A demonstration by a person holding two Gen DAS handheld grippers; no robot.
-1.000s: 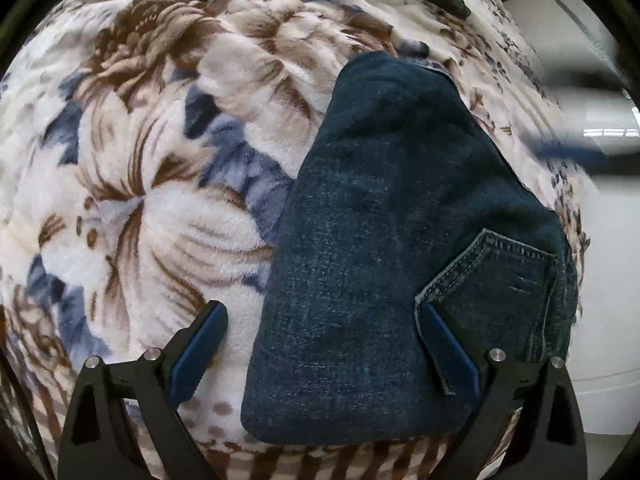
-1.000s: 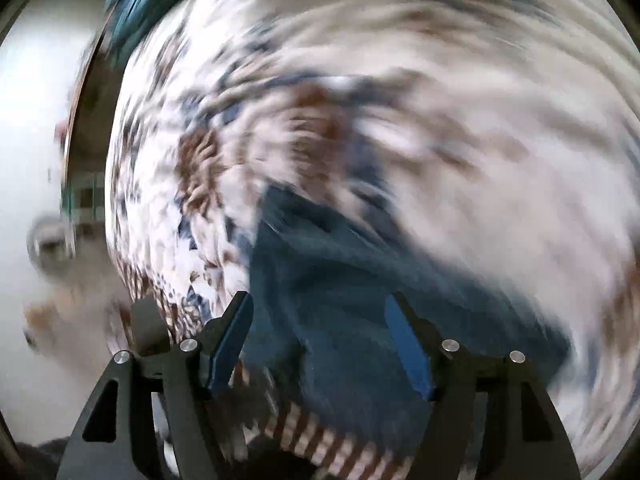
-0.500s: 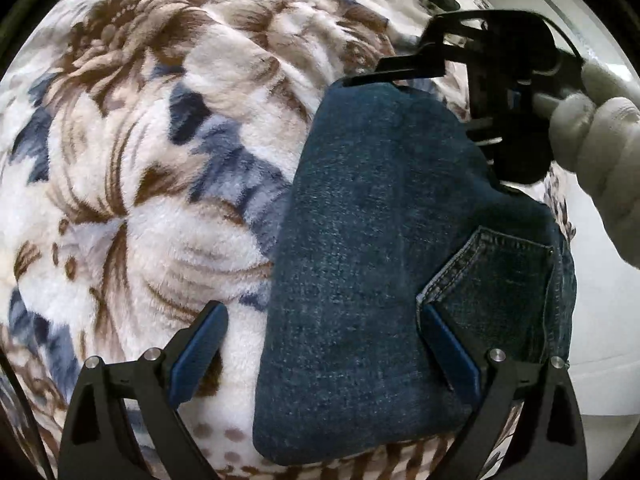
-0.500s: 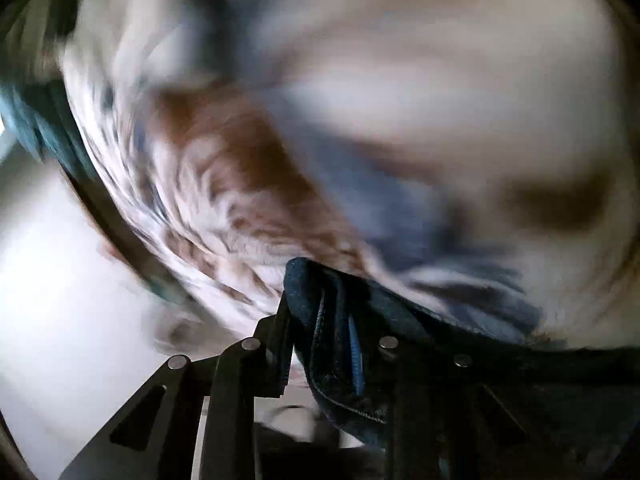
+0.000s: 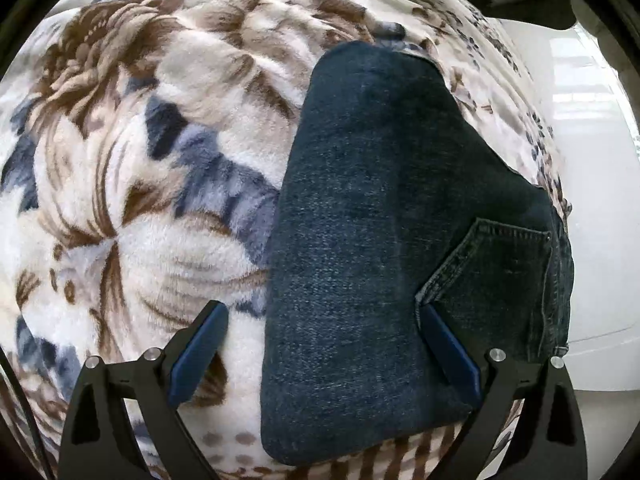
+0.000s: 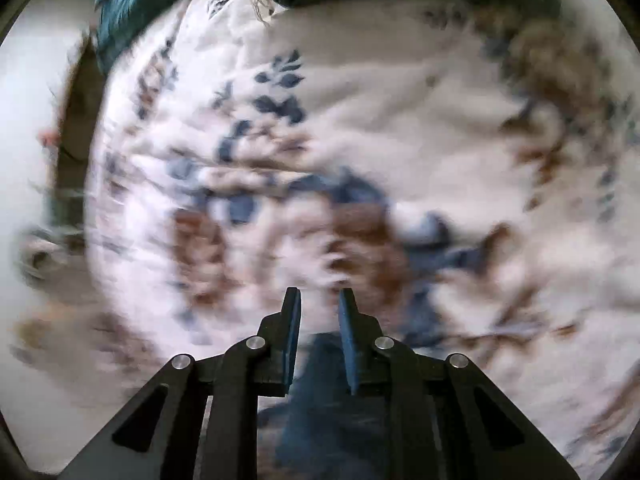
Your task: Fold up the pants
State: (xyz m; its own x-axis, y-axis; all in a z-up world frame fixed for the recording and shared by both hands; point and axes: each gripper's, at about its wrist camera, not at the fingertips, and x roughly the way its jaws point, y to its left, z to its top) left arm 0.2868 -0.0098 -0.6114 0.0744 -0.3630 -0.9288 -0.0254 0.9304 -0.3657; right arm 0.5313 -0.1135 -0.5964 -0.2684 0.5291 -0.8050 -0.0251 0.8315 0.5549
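L hand-held gripper (image 5: 322, 342) gapes steeply down over folded jeans (image 5: 384, 240); R hand-held gripper (image 6: 319, 322) opening, empty.

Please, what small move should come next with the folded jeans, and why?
Probably lower the open left tongs onto the near edge of the jeans: they lie folded on the blanket, ungripped, while the right tongs, opening, hold nothing.

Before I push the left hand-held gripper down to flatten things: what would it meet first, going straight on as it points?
Most likely the folded jeans: the open left hand-held gripper straddles their near left edge, one finger over the blanket. Depth is unclear.
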